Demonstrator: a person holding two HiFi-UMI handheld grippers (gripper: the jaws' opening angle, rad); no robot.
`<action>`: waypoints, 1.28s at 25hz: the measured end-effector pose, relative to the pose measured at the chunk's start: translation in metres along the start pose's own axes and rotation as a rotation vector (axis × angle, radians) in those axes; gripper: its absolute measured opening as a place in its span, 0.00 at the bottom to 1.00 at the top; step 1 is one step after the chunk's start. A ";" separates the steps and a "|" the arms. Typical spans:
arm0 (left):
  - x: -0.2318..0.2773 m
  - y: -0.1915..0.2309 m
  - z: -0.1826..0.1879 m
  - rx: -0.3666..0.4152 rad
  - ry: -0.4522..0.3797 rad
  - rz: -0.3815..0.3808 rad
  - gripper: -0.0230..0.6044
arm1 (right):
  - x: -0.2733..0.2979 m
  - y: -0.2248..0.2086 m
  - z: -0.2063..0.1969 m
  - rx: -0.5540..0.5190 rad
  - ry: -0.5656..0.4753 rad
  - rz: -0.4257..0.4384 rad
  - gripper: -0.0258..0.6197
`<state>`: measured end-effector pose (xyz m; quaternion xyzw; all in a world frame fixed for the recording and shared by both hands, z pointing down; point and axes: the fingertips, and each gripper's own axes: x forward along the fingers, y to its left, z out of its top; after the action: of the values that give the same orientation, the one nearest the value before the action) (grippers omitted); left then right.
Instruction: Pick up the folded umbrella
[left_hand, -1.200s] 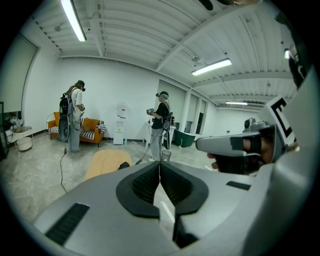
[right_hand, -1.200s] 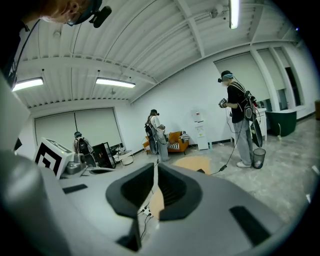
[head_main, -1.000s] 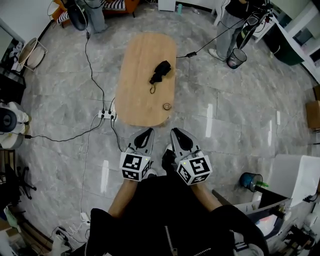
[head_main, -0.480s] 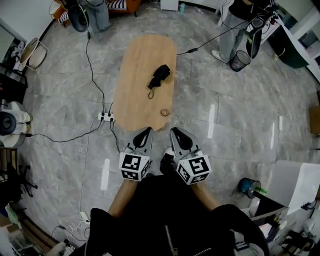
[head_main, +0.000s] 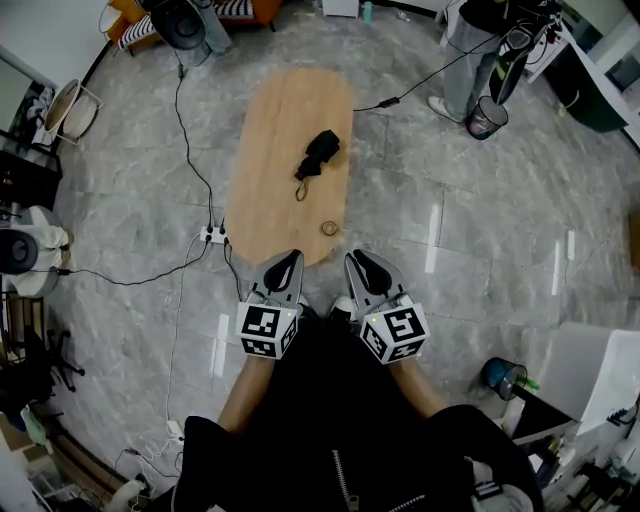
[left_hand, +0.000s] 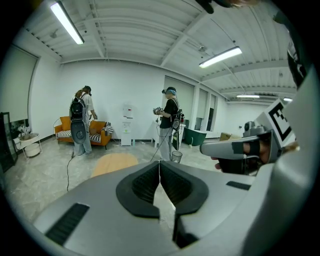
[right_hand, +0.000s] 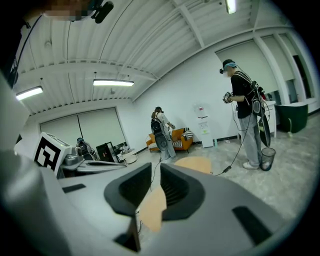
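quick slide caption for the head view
Left tongs shut, right tongs just opening and empty, short of the wooden table bearing a folded umbrella.

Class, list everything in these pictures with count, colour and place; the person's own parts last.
Oval wooden table: one, light brown, on the grey floor ahead.
Folded black umbrella: one, black, lying on the table.
Small round ring: one, tan, table's near end.
White power strip: one, white, floor left of table.
Mesh waste bin: one, dark, floor at upper right.
Left tongs: one, grey, shut, empty.
Right tongs: one, grey, jaws just been opening, nothing between.
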<state>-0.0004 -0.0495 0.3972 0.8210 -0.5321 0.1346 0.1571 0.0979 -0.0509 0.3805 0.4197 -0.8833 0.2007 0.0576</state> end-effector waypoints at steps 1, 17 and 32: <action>0.003 0.001 0.001 0.000 0.002 0.000 0.06 | 0.001 -0.002 0.000 0.004 0.001 0.000 0.12; 0.076 0.042 0.017 0.016 0.011 -0.113 0.06 | 0.052 -0.036 0.016 0.007 0.020 -0.106 0.13; 0.176 0.108 0.032 0.045 0.054 -0.246 0.13 | 0.131 -0.062 0.025 0.045 0.086 -0.248 0.16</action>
<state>-0.0279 -0.2503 0.4488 0.8795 -0.4198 0.1483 0.1681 0.0633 -0.1907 0.4119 0.5179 -0.8166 0.2297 0.1103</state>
